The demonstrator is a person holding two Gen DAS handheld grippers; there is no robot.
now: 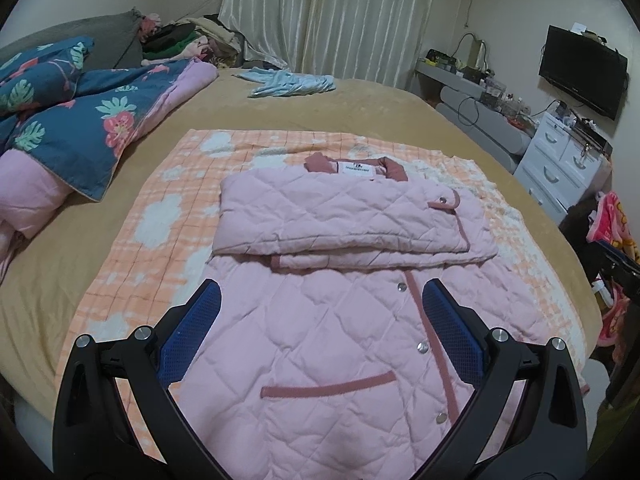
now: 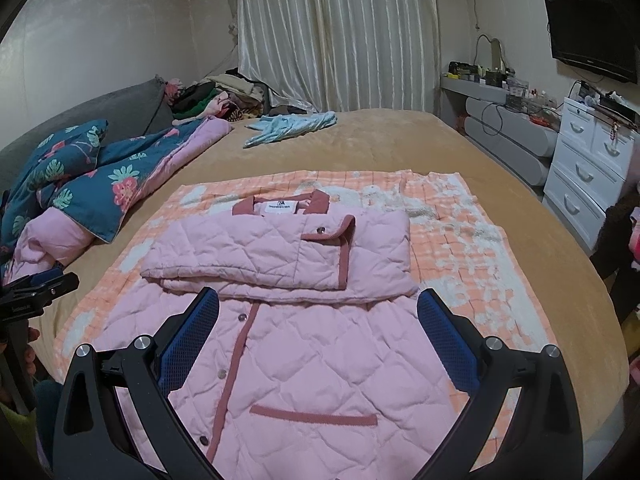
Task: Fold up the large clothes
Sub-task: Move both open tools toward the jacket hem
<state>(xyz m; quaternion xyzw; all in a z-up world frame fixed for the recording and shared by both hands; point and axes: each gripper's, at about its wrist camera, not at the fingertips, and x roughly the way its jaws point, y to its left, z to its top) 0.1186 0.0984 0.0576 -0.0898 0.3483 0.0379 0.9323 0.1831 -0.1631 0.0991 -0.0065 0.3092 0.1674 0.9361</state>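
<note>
Lying beyond jacket (image 1: 332,344), blue garment (image 1: 294,82), quilt (image 1: 72,120)

left gripper (image 1: 320,320) jaws spread wide, right gripper (image 2: 318,326) likewise, both empty

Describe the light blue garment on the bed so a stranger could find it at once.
Start at the big bed with its tan cover and look to the far end, near the white curtains. There, lying alone and crumpled, is the light blue garment. It is the only blue plain cloth: the quilt to its left is dark teal with flowers, and the jacket is pink.
</note>
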